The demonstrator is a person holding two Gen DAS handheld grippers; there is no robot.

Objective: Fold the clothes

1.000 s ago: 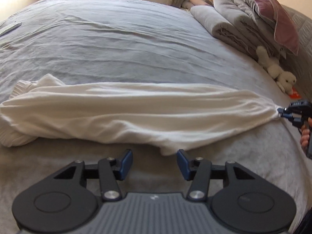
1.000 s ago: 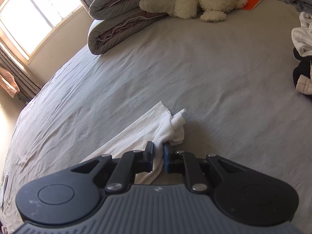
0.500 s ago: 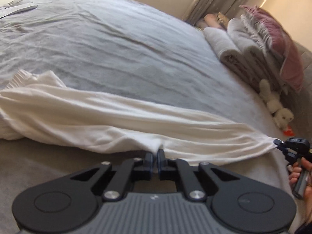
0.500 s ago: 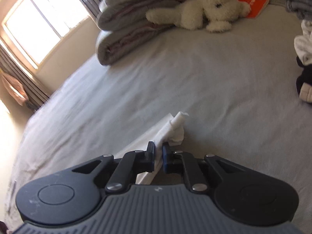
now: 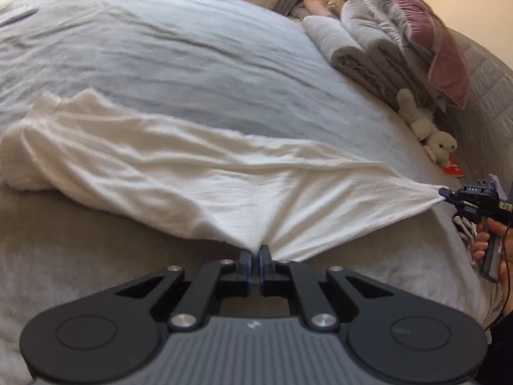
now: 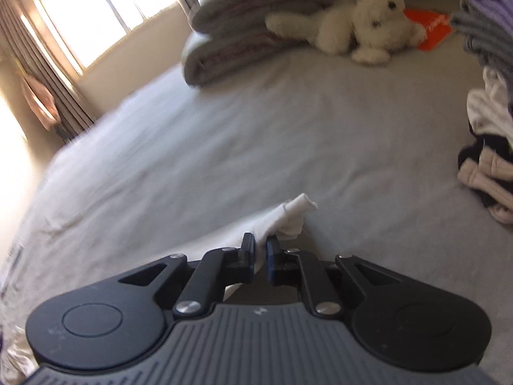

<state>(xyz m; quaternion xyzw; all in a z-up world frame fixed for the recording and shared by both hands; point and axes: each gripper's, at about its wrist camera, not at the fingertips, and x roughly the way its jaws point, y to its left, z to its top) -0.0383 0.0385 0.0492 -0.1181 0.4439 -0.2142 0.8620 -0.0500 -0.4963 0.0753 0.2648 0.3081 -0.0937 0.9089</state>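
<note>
Now white garment [image 5: 198, 173], creased, stretched taut

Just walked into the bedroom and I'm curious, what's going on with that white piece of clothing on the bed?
A person is folding laundry with a handheld gripper in each hand. The left gripper is shut on the near edge of the white garment, which lies stretched across the grey bed. The right gripper is clamped on one end of the same garment, pulling it taut. The far end is bunched on the sheet. No fold is visible yet; the fabric is pinched at two points.
</note>
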